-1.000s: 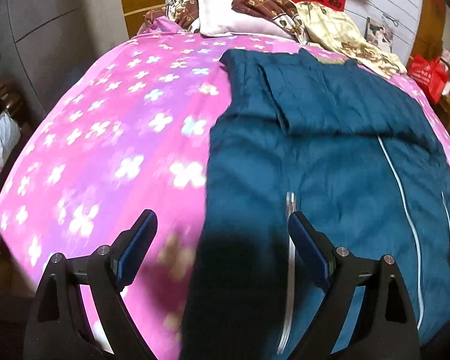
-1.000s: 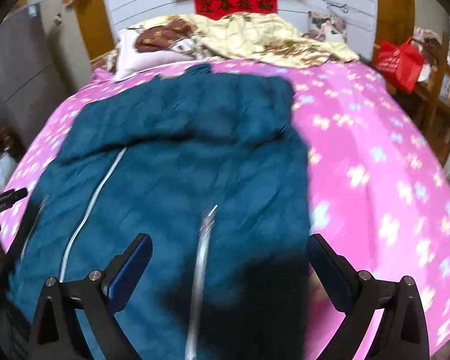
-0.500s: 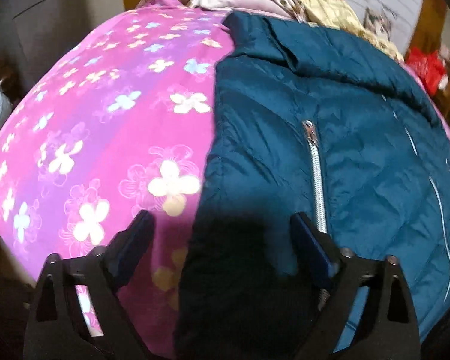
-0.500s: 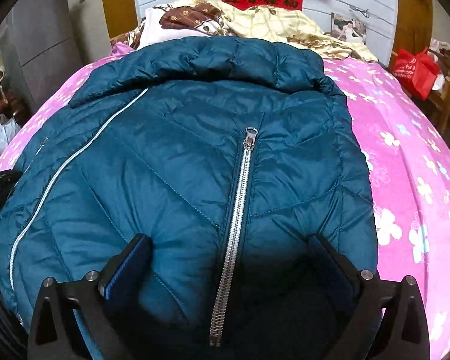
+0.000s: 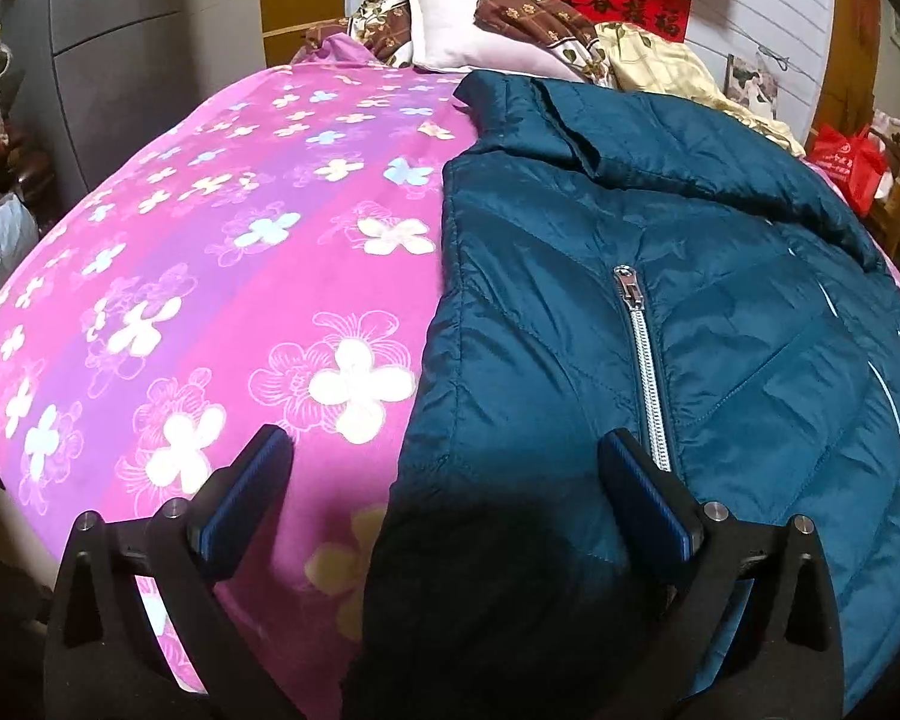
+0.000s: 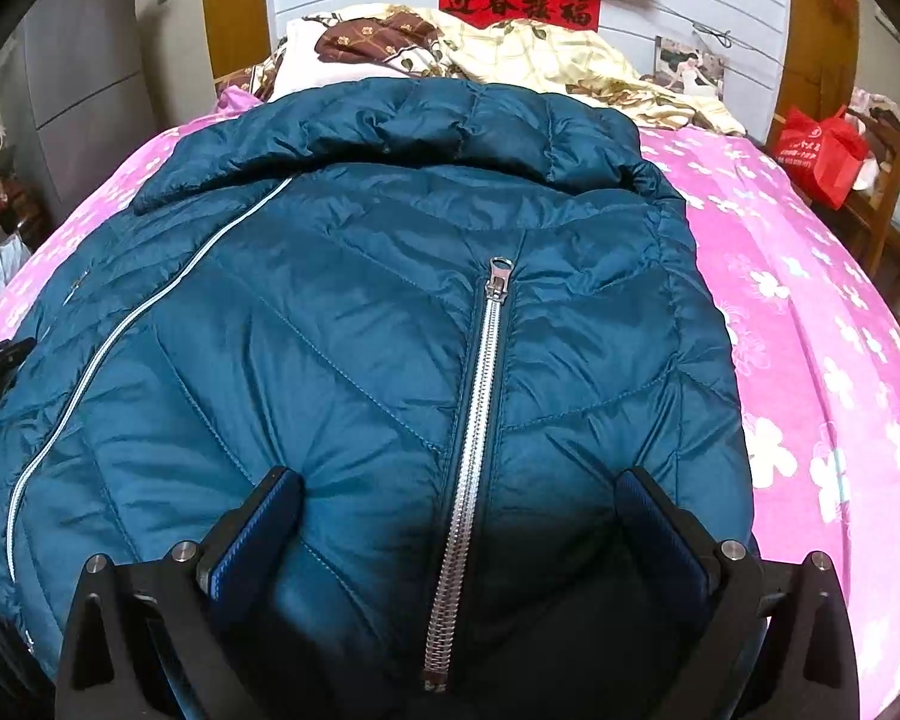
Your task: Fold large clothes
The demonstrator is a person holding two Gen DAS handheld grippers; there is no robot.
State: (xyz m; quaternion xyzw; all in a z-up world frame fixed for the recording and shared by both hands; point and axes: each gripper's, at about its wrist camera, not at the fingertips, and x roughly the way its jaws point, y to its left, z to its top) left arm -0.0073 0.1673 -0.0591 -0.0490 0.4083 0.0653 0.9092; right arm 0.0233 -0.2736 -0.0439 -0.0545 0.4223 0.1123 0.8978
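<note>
A teal quilted jacket (image 5: 720, 276) lies flat on the pink flowered bed cover (image 5: 240, 276), collar toward the headboard. My left gripper (image 5: 444, 450) hovers open, low over the jacket's left edge near the hem. Its left finger is over the pink cover, its right finger beside a silver pocket zipper (image 5: 648, 372). My right gripper (image 6: 462, 486) is open above the jacket (image 6: 360, 330), its fingers astride the other pocket zipper (image 6: 480, 420). Neither gripper's pads press on the fabric. The front zipper (image 6: 120, 336) runs diagonally at the left.
Pillows and a crumpled yellow quilt (image 6: 540, 60) are piled at the head of the bed. A red bag (image 6: 822, 150) sits on wooden furniture to the right. A grey cabinet (image 5: 120, 48) and a white bag (image 5: 0, 234) stand left. Pink cover (image 6: 810, 330) lies bare on the right.
Both grippers have come down closer to the jacket, which now fills more of each view. The left jaws stand a little wider. The motion blur has gone.
</note>
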